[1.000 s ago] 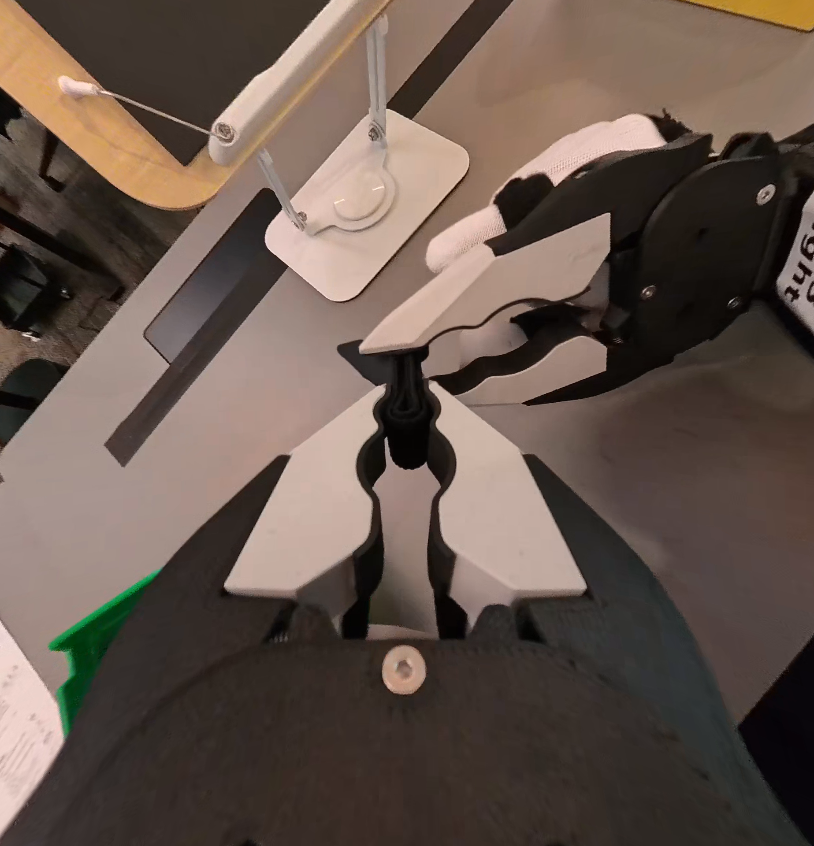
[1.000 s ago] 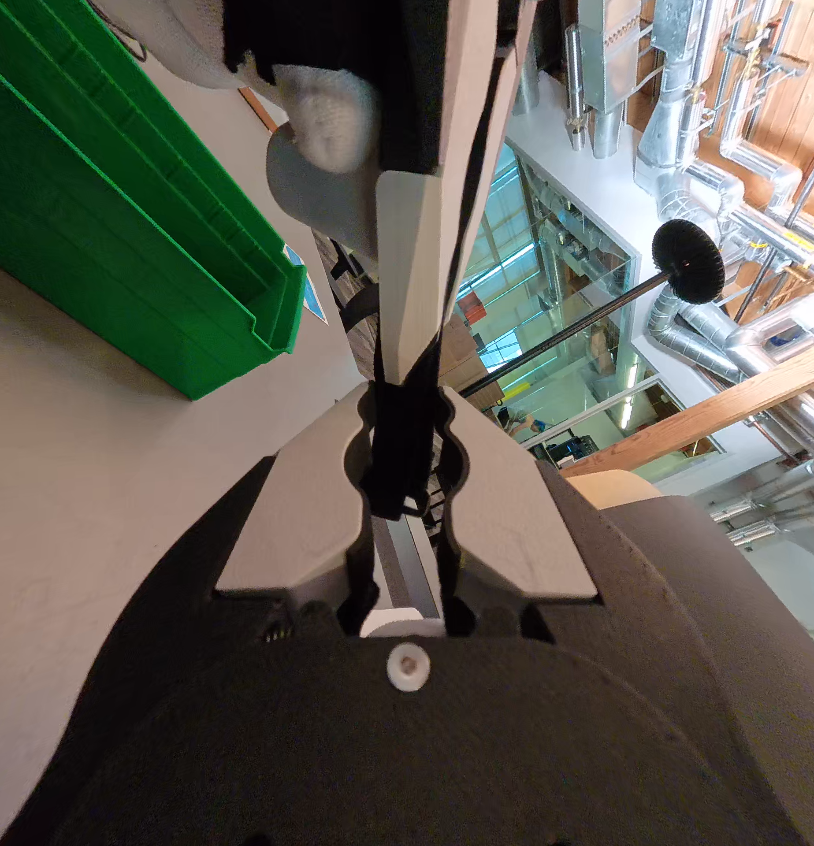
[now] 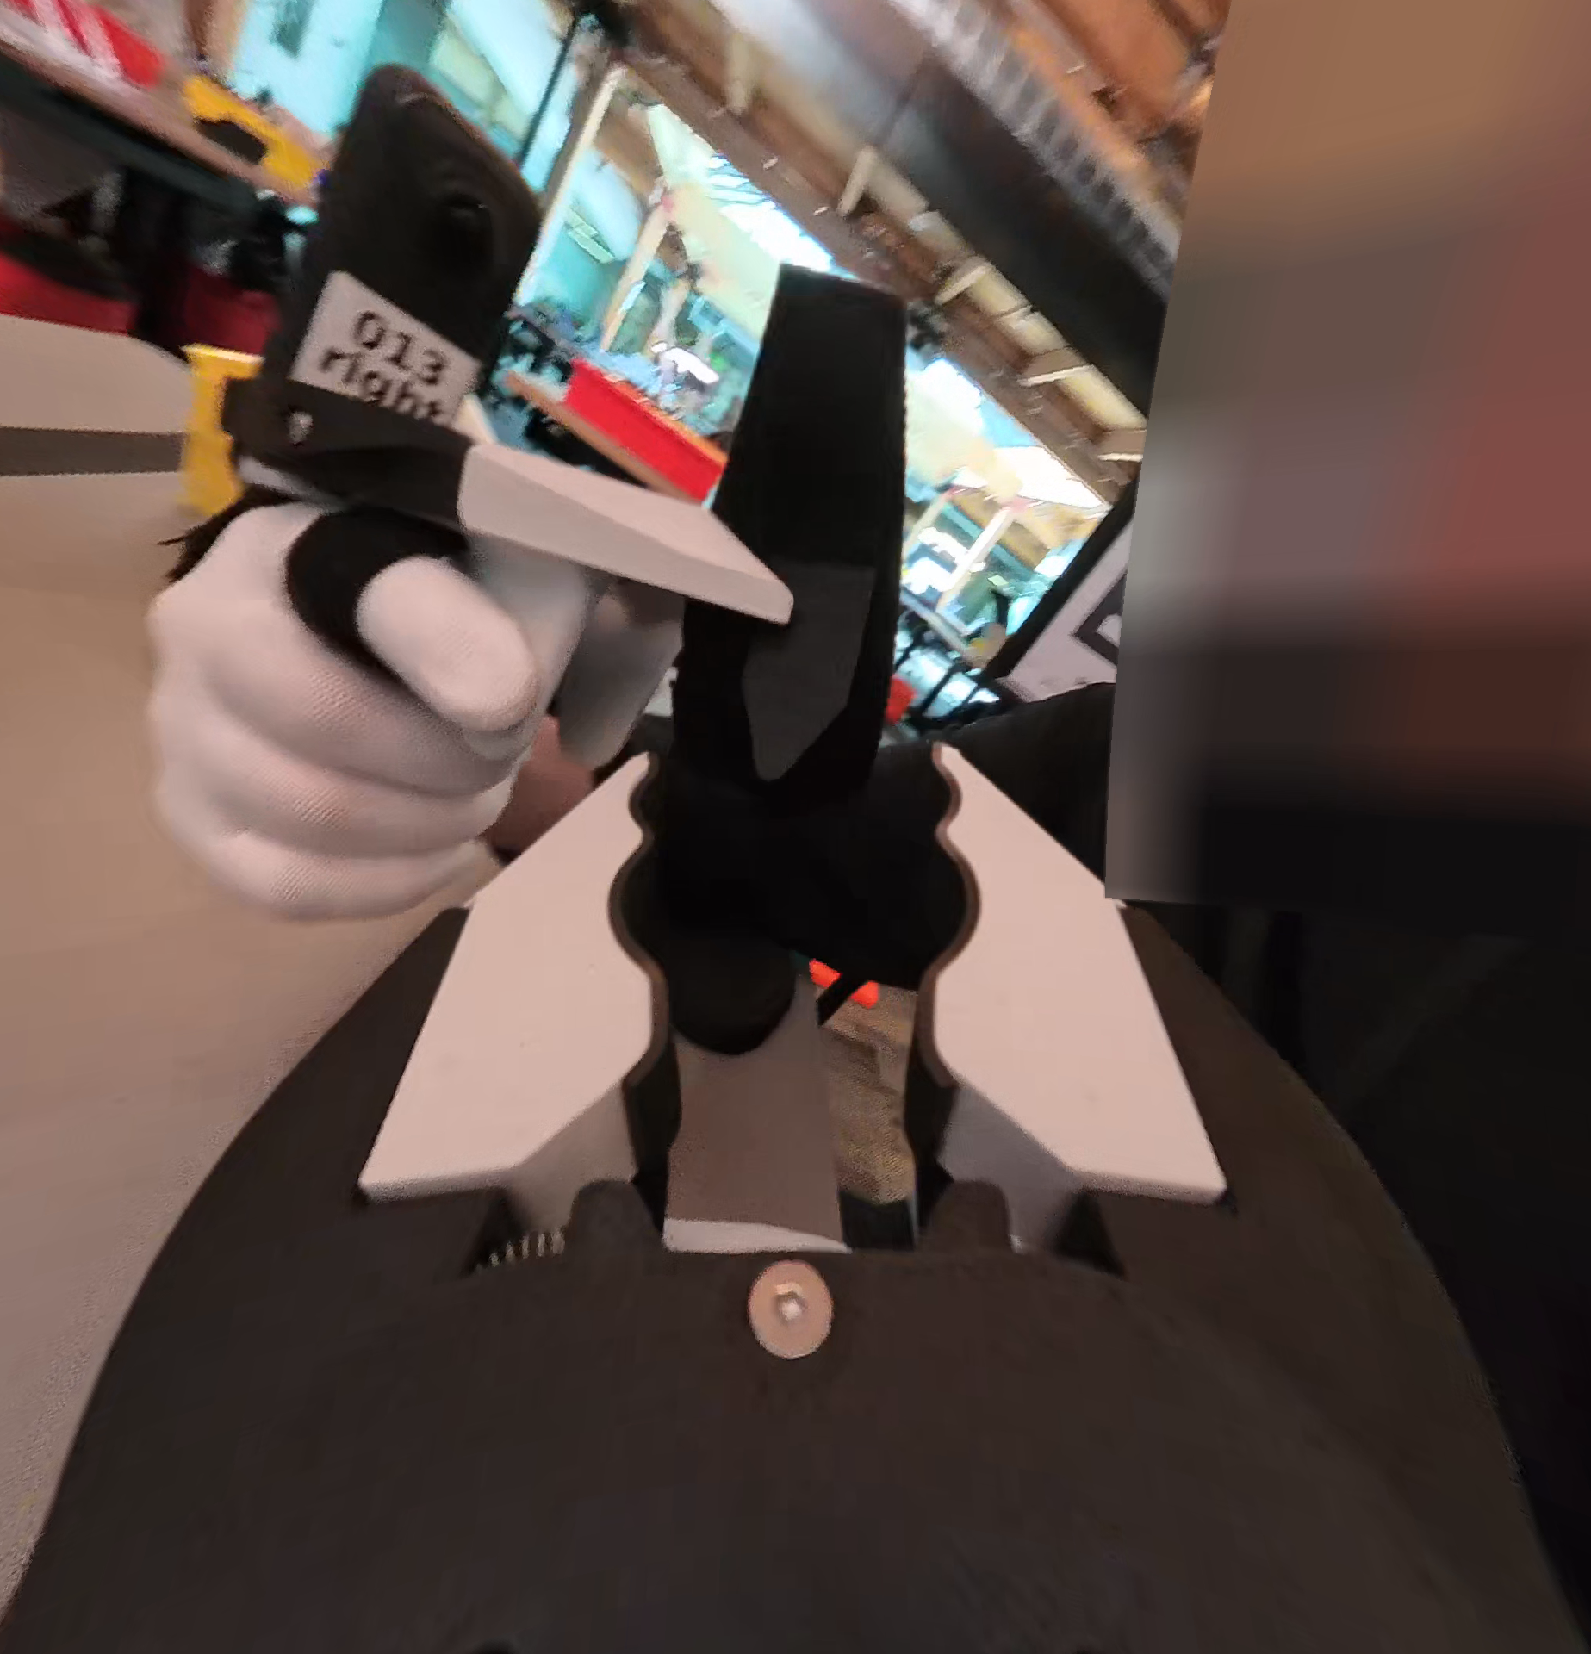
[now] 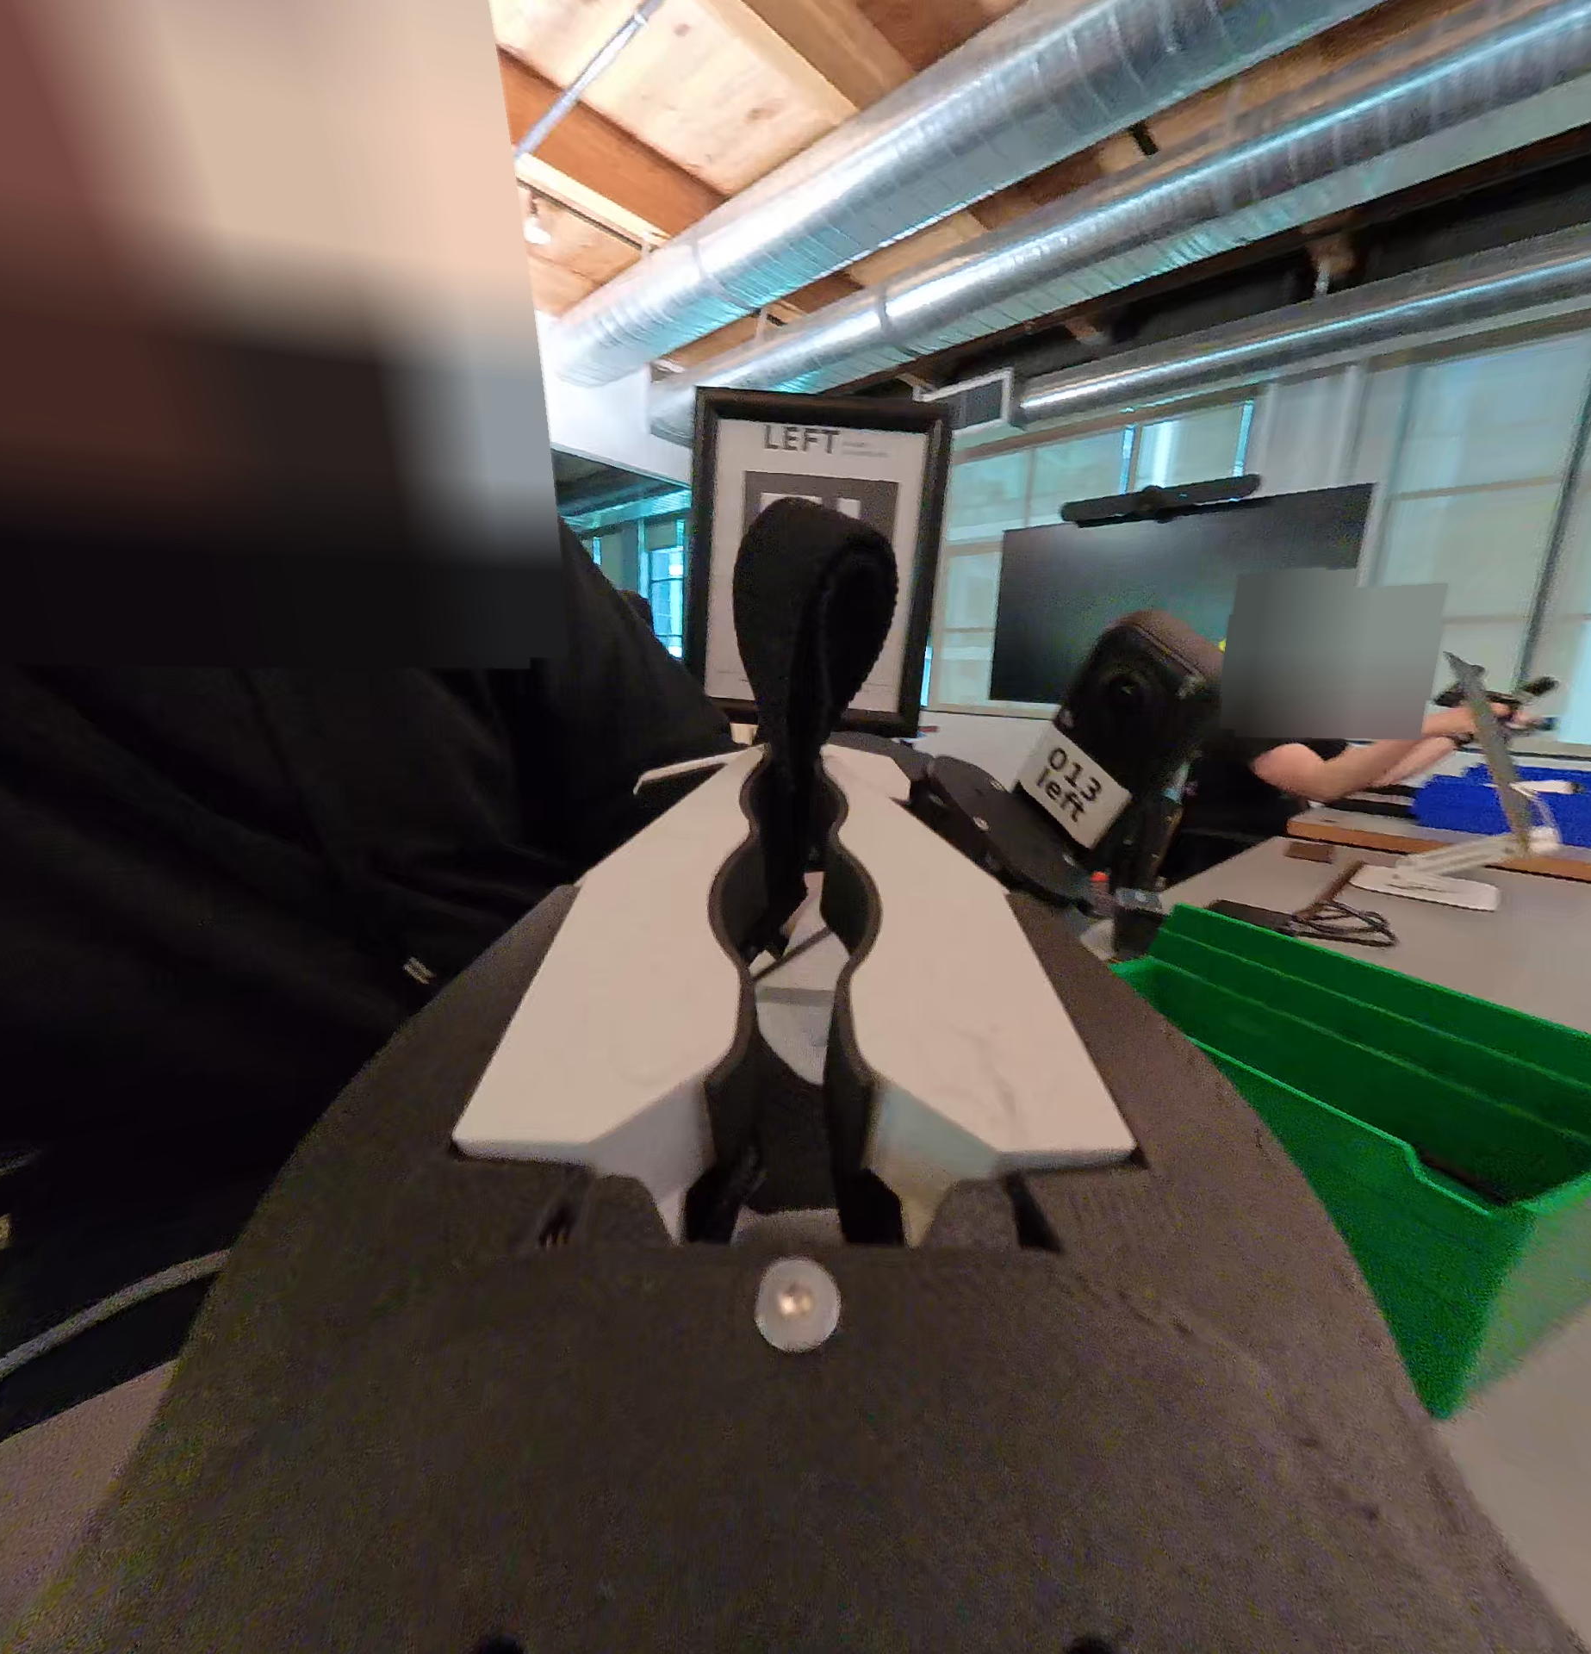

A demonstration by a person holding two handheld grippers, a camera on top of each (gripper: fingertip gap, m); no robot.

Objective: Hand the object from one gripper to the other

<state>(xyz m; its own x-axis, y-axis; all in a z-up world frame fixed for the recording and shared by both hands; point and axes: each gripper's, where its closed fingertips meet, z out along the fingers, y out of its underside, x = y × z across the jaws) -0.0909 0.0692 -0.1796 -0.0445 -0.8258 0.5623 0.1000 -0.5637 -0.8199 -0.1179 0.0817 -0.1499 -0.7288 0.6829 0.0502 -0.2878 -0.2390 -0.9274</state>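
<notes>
The black strap [image 4: 809, 626] is pinched in the right gripper [image 4: 796, 779], whose fingers are squeezed tight on it, with a loop sticking up past the tips. The left gripper [image 3: 791, 779] has its fingers spread wide, and the strap's lower end hangs between them without being held. The strap is soft and floppy — it could slide out or snag on the left fingers if the grippers pull apart crookedly. The left view is blurry, and I cannot tell whether the strap touches the left fingers. A gloved hand [image 3: 326, 716] hides part of the right gripper.
</notes>
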